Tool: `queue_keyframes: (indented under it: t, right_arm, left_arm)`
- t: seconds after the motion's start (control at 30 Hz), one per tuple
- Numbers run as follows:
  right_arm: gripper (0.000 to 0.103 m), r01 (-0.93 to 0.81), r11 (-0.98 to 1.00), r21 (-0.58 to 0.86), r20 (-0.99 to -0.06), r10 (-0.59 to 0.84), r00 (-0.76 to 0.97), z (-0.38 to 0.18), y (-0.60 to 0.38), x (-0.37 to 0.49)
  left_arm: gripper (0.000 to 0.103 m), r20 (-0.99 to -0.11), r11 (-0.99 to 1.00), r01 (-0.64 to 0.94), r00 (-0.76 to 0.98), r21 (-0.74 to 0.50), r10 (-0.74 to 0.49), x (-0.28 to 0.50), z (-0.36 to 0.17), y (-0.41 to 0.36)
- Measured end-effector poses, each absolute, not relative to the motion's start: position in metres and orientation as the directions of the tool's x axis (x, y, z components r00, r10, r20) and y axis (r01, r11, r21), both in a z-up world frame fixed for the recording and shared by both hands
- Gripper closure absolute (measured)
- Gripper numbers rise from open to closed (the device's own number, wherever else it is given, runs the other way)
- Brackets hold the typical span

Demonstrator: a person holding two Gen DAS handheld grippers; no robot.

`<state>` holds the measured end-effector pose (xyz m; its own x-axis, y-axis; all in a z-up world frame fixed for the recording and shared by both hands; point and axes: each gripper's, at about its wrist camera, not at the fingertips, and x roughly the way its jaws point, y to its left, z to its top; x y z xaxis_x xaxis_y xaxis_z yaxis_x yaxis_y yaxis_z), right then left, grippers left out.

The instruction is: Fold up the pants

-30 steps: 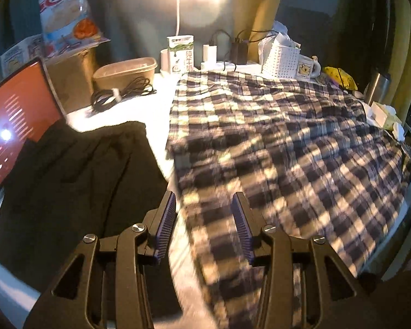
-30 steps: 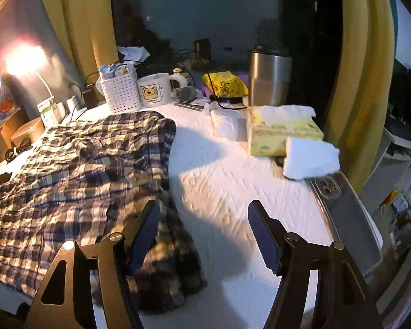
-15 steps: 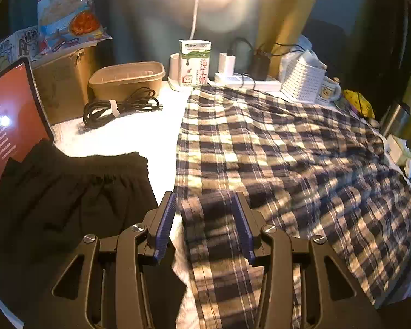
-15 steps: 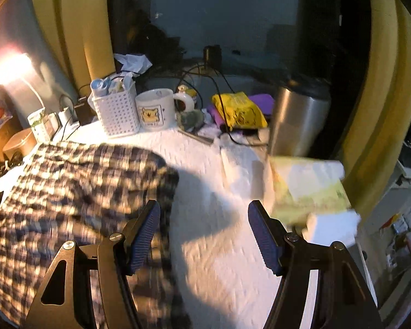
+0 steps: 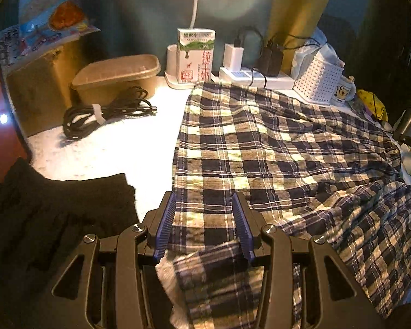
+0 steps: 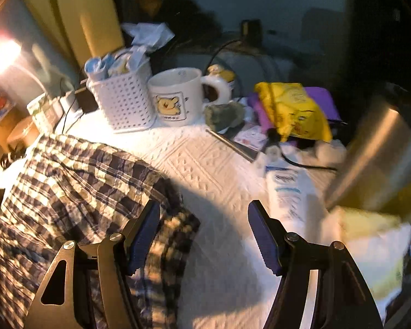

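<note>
Plaid pants (image 5: pixel 274 148) lie lengthwise across table; left tongs (image 5: pixel 205 224), right tongs (image 6: pixel 202 235) gape, empty.

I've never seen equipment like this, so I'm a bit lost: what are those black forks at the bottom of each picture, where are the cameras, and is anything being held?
Each fork is a hand-held two-finger gripper with a camera just behind it, so both pictures look along the fingers. One view shows the left gripper, the other the right gripper. Plaid pants lie on a white table cover, beside a black garment, a mug and a white basket. Both grippers stand open, over the pants' edge. I can't see either one pinching cloth.
</note>
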<state>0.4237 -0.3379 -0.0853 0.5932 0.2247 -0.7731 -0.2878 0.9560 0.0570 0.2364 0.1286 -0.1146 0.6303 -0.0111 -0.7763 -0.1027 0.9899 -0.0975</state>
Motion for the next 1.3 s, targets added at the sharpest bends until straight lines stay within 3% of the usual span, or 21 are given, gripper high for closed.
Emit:
queue_keyframes:
  t: [0.07,0.13,0.27,0.3,0.5,0.87,1.17,1.3]
  right_arm:
    - [0.035,-0.314,0.945,0.089,-0.787,0.260,0.559,-0.095,-0.335,0.436]
    - [0.049,-0.314,0.944,0.101,-0.802,0.264,0.536,-0.104,-0.332,0.447]
    - [0.062,-0.343,0.930,0.131,-0.829,0.292,0.477,-0.125,-0.319,0.457]
    - [0.070,-0.352,0.927,0.130,-0.834,0.294,0.467,-0.128,-0.315,0.458]
    - [0.085,-0.345,0.938,0.029,-0.827,0.216,0.518,-0.131,-0.299,0.463]
    - [0.087,-0.307,0.940,-0.148,-0.788,0.075,0.611,-0.118,-0.291,0.499]
    - [0.087,-0.290,0.942,-0.169,-0.809,0.035,0.587,-0.128,-0.284,0.522]
    - [0.076,-0.288,0.947,-0.145,-0.801,0.058,0.596,-0.114,-0.287,0.503]
  left_arm:
    - [0.061,-0.784,0.989,-0.103,0.621,-0.105,-0.019,0.241,-0.119,0.129]
    - [0.061,-0.792,0.988,-0.112,0.611,-0.107,-0.016,0.245,-0.124,0.130]
    - [0.061,-0.806,0.986,-0.122,0.592,-0.113,-0.019,0.253,-0.134,0.131]
    - [0.061,-0.809,0.986,-0.122,0.587,-0.115,-0.021,0.254,-0.136,0.131]
    - [0.061,-0.819,0.989,-0.114,0.573,-0.095,-0.013,0.261,-0.141,0.129]
    - [0.061,-0.821,0.990,-0.107,0.570,-0.087,-0.011,0.266,-0.140,0.131]
    - [0.061,-0.809,0.989,-0.117,0.587,-0.087,-0.002,0.262,-0.131,0.133]
    - [0.061,-0.795,0.989,-0.112,0.607,-0.093,-0.006,0.254,-0.124,0.131]
